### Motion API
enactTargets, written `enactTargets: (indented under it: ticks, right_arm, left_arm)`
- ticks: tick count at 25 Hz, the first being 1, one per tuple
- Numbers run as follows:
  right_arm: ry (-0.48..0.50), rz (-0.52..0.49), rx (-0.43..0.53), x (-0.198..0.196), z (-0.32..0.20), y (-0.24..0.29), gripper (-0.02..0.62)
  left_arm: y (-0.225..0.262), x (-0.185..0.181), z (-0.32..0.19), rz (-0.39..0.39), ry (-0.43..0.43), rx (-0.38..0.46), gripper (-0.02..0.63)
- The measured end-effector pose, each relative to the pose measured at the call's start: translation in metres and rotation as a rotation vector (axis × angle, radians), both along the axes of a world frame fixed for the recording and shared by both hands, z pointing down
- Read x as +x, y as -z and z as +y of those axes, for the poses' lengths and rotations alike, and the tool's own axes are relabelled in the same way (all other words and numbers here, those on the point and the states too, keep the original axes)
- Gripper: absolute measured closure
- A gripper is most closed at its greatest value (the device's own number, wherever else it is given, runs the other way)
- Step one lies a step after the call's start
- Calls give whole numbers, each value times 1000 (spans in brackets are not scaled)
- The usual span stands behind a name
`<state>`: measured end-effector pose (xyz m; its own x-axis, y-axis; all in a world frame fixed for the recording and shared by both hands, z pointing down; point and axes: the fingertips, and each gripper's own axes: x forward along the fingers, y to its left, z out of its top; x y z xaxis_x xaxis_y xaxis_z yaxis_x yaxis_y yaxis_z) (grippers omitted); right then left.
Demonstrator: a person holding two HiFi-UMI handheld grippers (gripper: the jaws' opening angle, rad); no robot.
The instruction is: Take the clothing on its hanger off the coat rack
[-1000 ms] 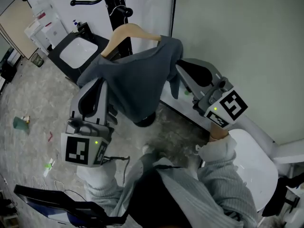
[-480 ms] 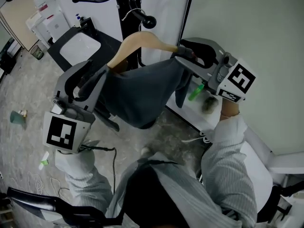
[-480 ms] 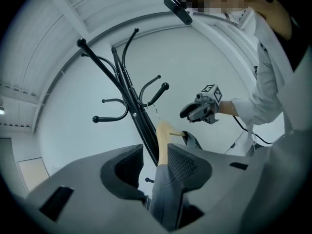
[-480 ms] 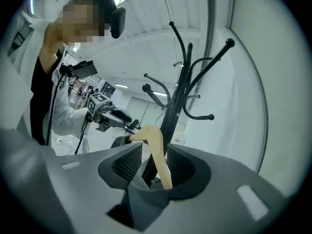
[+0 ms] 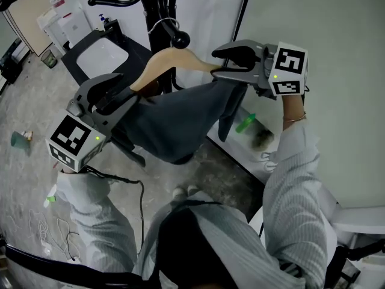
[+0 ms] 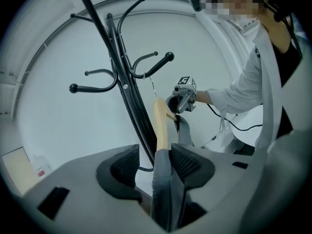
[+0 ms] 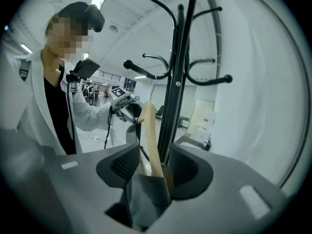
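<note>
A dark grey garment point(image 5: 174, 122) drapes over a wooden hanger point(image 5: 174, 59). The hanger's wire hook point(image 5: 165, 24) sits at a knobbed peg point(image 5: 179, 39) of the black coat rack point(image 5: 159, 5). My left gripper point(image 5: 117, 98) is at the hanger's left end and my right gripper point(image 5: 231, 62) at its right end. In the left gripper view the cloth-covered hanger end point(image 6: 163, 179) lies between the opening jaws of the left gripper point(image 6: 155, 167), with a gap on one side. In the right gripper view the hanger point(image 7: 150, 130) stands loose between the right gripper's point(image 7: 153, 167) opening jaws.
A black stand with a white tray point(image 5: 99, 56) is left of the rack. A green bottle point(image 5: 245, 124) lies on a low white ledge by the wall at right. Cables point(image 5: 135, 188) and small litter lie on the floor.
Both grippers rose with the hanger and carried it up to the rack, bringing its hook to the peg. Both pairs of jaws went from shut on the hanger ends to apart.
</note>
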<state>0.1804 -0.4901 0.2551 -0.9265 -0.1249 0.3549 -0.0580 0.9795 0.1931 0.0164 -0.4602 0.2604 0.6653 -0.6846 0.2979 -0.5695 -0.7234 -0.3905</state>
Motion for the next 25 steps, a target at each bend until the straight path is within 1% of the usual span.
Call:
enactTargets:
  ticks: [2, 4, 5, 6, 7, 8, 9, 13, 15, 20, 25]
  right_arm:
    - [28, 47, -40, -3, -8, -13, 436]
    - [50, 69, -48, -6, -10, -18, 436]
    - [63, 72, -48, -8, -8, -18, 437]
    - [76, 72, -44, -10, -6, -17, 456]
    - [87, 70, -38, -12, -5, -16, 505]
    - [99, 69, -32, -14, -3, -16, 517]
    - [110, 68, -31, -14, -2, -15, 526]
    - [157, 60, -55, -15, 2, -14, 532]
    - [164, 54, -50, -15, 2, -14, 534]
    - [162, 32, -25, -15, 1, -10, 534]
    - [166, 36, 43, -12, 14, 8, 535]
  left_arm:
    - [-11, 2, -8, 14, -10, -39, 416]
    - [-17, 7, -9, 26, -36, -75, 417]
    - [-19, 9, -8, 27, -48, -87, 417]
    - [-20, 10, -7, 23, -56, -91, 430]
    - [-21, 11, -6, 15, -60, -89, 468]
    - [-21, 11, -6, 7, -60, -86, 502]
    - [-21, 12, -6, 3, -61, -88, 514]
    - [-20, 12, -3, 24, -95, -165, 523]
    - [-20, 12, -3, 28, -104, -181, 526]
    - [-17, 12, -5, 46, -114, -166, 528]
    - [5, 17, 7, 30, -117, -107, 528]
